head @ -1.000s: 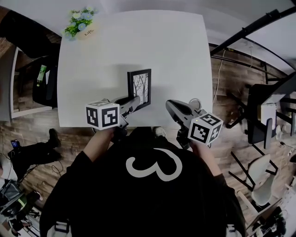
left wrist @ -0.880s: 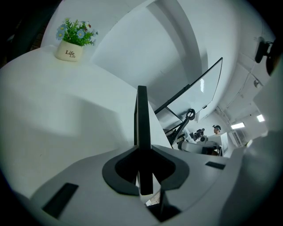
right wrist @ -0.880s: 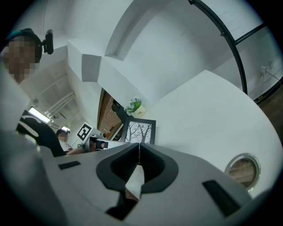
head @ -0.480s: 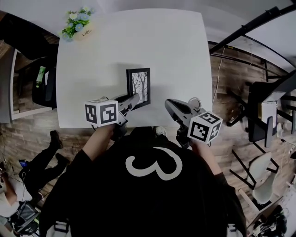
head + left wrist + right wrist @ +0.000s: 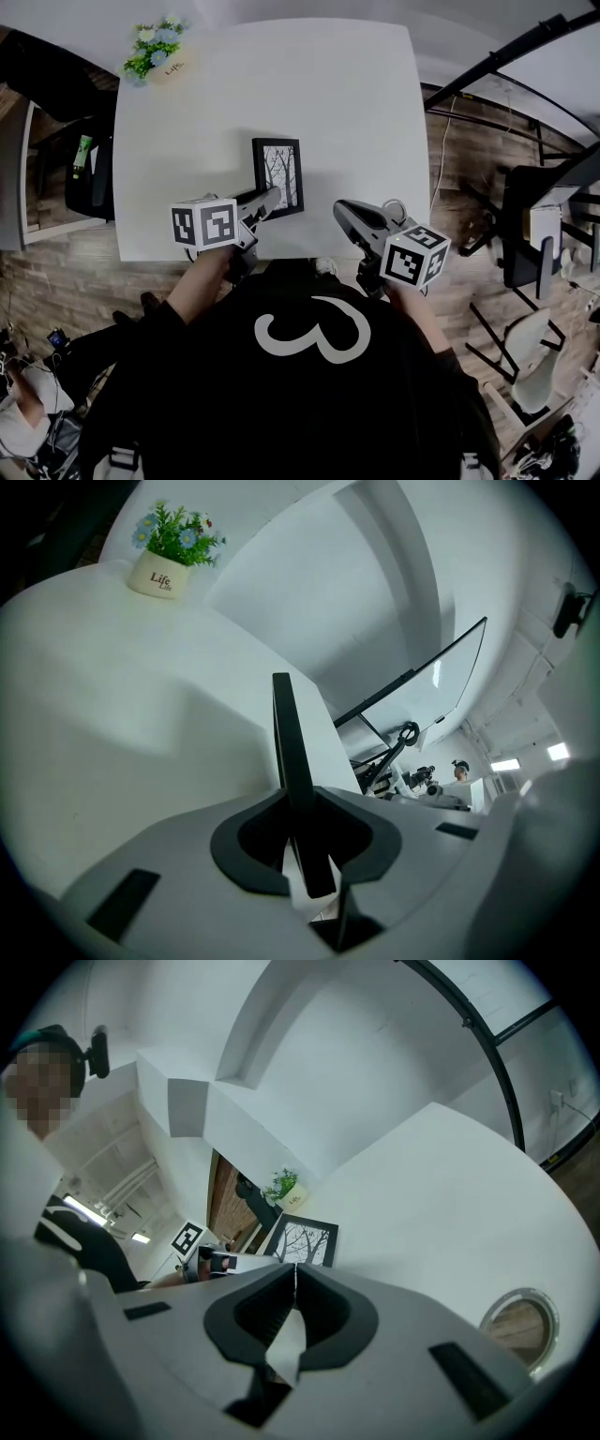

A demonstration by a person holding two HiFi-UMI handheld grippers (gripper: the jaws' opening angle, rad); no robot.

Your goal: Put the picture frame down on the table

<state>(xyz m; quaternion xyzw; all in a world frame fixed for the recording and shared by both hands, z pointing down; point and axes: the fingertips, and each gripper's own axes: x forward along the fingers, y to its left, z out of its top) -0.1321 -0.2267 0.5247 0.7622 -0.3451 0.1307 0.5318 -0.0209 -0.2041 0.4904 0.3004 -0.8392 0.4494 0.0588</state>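
A black picture frame holding a print of bare trees stands on edge over the white table, near its front edge. My left gripper is shut on the frame's lower left part. In the left gripper view the picture frame shows edge-on, pinched between the jaws. My right gripper hovers at the table's front edge, right of the frame, shut and holding nothing. From the right gripper view the picture frame lies just beyond the closed jaws, with the left gripper beside it.
A small white pot of flowers sits at the table's far left corner, also seen as the flower pot. Black metal stands and chairs stand on the wooden floor to the right. A person is at the lower left.
The left gripper has carried the frame slightly left and away from me. The right gripper has hardly moved. The person on the floor at left has shifted toward the bottom corner.
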